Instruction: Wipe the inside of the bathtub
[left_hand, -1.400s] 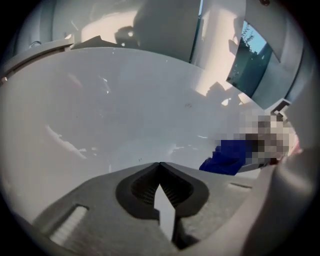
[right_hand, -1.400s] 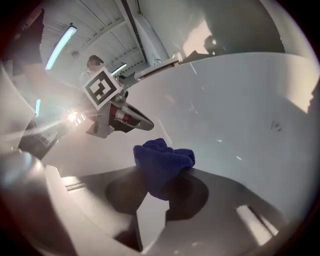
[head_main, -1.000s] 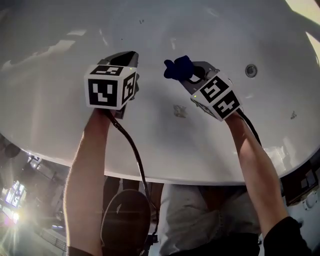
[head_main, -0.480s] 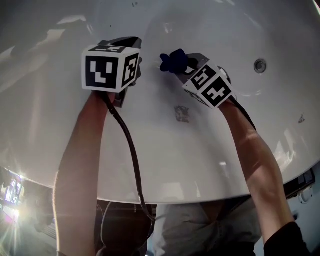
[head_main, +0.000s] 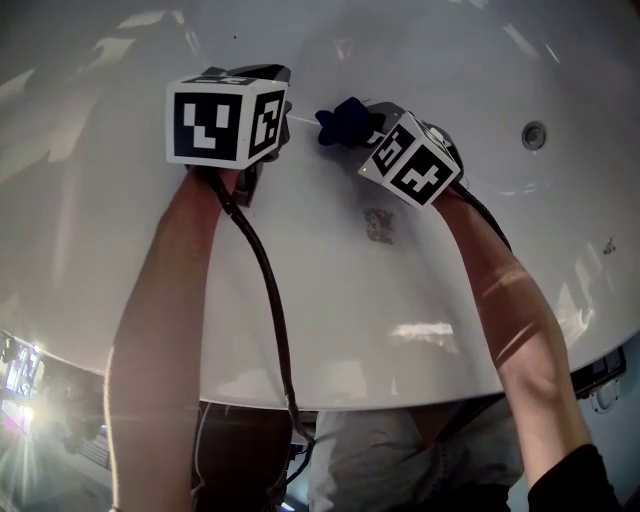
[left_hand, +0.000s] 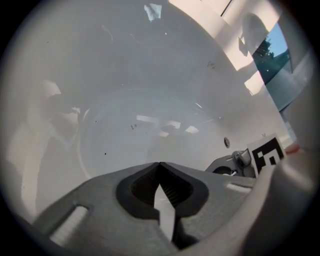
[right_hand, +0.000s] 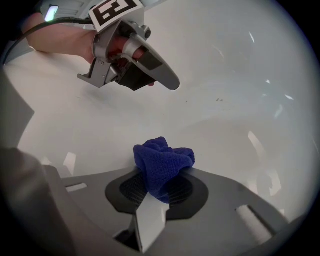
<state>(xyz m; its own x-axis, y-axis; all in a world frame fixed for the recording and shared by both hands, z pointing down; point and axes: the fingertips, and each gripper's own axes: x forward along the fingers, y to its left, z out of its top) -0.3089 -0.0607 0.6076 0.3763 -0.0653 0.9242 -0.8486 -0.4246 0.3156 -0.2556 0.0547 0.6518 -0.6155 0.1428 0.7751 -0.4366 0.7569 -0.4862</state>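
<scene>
Markings: black-and-white square marker patterns on left cube (head_main: 218, 122) and right cube (head_main: 412, 160); patterns only, not readable as text.

Left gripper (left_hand: 159, 165): jaws fully together, nothing between them. Held inside bathtub (head_main: 400, 300), close over its inner wall.

Right gripper (right_hand: 161, 174): clamped on bunched blue cloth (right_hand: 164, 159), with cloth protruding past jaw tips toward bathtub wall. Contact with wall not discernible.

Round metal fitting (head_main: 535, 133): set in bathtub wall.

Dark smudge (head_main: 377, 222): on bathtub wall.
</scene>
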